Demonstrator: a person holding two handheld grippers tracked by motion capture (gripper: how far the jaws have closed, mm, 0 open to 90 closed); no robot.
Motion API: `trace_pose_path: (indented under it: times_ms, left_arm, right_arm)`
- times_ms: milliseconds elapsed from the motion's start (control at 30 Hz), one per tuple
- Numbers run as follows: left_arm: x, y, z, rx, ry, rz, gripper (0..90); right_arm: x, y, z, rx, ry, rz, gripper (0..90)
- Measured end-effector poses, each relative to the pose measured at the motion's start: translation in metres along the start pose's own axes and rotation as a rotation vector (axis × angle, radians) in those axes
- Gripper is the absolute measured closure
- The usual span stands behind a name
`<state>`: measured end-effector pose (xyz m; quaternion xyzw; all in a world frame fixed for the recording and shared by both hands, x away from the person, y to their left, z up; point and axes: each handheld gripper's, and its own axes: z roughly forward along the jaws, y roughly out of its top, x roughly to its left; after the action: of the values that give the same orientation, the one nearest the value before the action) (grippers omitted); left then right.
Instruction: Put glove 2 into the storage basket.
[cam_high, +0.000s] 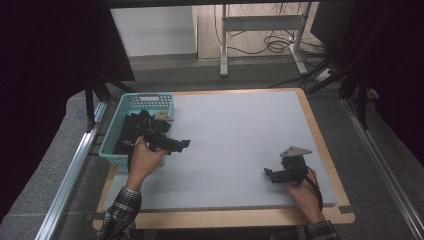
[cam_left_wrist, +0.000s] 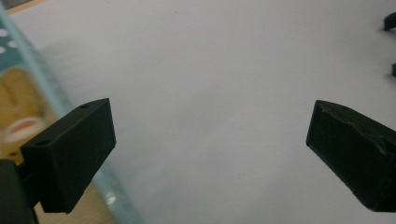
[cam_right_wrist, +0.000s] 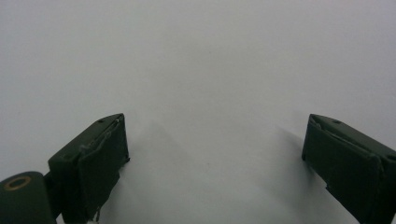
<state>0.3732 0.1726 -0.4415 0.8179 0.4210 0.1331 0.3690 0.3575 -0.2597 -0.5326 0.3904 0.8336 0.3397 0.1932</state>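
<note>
My left gripper sits at the right rim of a teal plastic basket, held by a hand with a plaid sleeve, and points right across the grey mat. In the left gripper view its jaws stand wide apart with only bare mat between them. The basket's edge runs along the left of that view. My right gripper rests low over the mat near the front right corner and points left. It is open, with nothing between its jaws.
The basket holds dark items in the high view, and something yellowish shows through its wall. The wooden table edge frames the mat. Metal rails flank the table, and a desk frame with cables stands beyond.
</note>
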Motion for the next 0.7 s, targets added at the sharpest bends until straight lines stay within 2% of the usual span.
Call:
trace_pose_path:
  times_ms: [100,400,700]
  left_arm:
    - [-0.009,-0.003,0.005,-0.002,-0.017,0.026,1.7]
    - [-0.033,-0.021,0.025,-0.011,-0.076,0.057,0.0]
    - [-0.045,-0.042,0.044,0.002,-0.104,0.085,0.0]
  right_arm:
    - [0.0,0.0,0.0,0.0,0.0,0.0,6.6]
    - [0.0,0.0,0.0,0.0,-0.001,-0.001,6.6]
    - [0.0,0.0,0.0,-0.001,-0.001,-0.001,6.6]
